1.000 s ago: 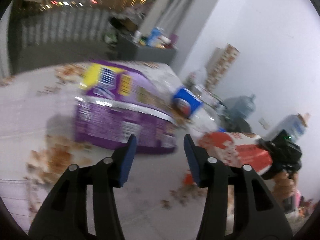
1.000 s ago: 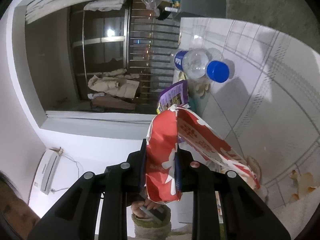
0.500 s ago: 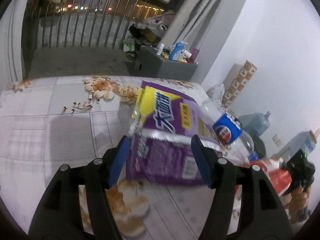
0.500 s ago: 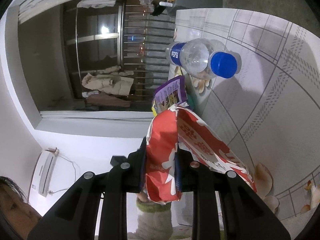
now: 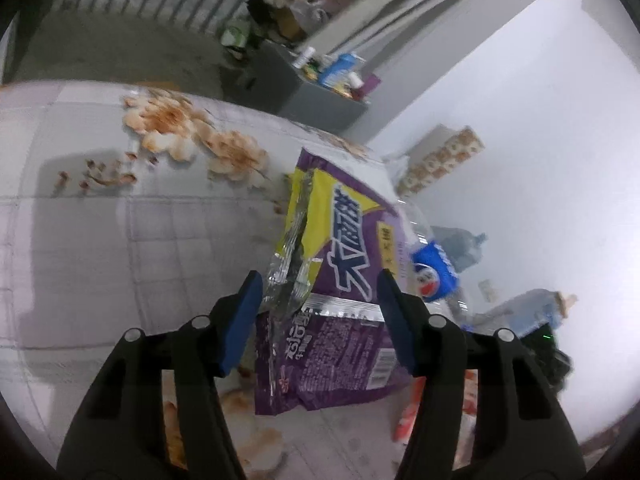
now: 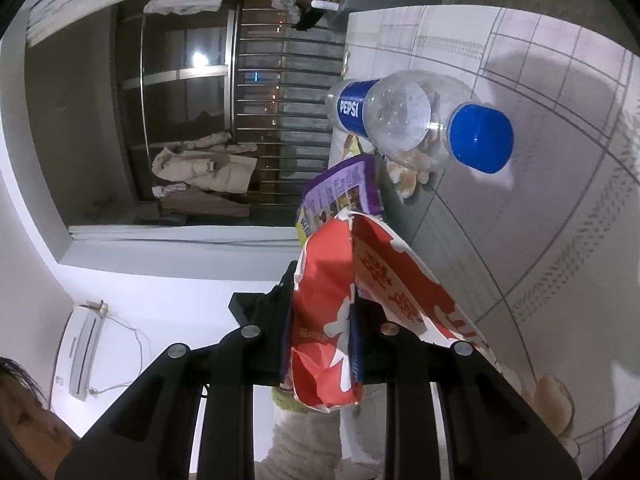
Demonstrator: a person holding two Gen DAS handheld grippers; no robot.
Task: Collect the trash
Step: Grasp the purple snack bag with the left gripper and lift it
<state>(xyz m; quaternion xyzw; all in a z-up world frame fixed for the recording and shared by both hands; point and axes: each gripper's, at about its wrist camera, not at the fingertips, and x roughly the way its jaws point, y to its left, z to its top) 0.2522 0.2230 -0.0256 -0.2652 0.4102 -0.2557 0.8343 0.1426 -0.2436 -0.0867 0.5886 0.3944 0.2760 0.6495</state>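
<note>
The left gripper [image 5: 318,312] hangs over a purple snack bag [image 5: 336,300] that lies on the desk [image 5: 80,240], a surface covered in a pale tile-and-flower print. Its jaws are spread, and they have just been narrowing a little; the torn silvery mouth of the bag lies between the blue pads [image 5: 240,320], with the left pad just beside the foil. Whether either pad touches the bag cannot be told.

Just beside the purple bag, on its far right edge, lies a clear plastic bottle [image 5: 432,272] with a blue label. In the right wrist view the same bottle [image 6: 404,120] lies on its side, blue cap on and pointing toward the camera, and looks empty. The purple bag [image 6: 344,192] shows there between the bottle and the right gripper.

The right gripper [image 6: 320,340] has its jaws pinching a red and white wrapper [image 6: 332,320], which is crumpled and folded over, one flap spreading toward the desk [image 6: 560,200]. In the left wrist view a bit of that red wrapper [image 5: 408,420] shows at the lower right, beyond the right finger.

Past the desk stands a grey cabinet [image 5: 316,104] crowded with small bottles and cartons. A water jug [image 5: 460,244] stands by the white wall [image 5: 520,120], and metal bars [image 6: 288,100] close off a dark balcony. A sleeve [image 6: 304,440] shows beneath the right gripper.
</note>
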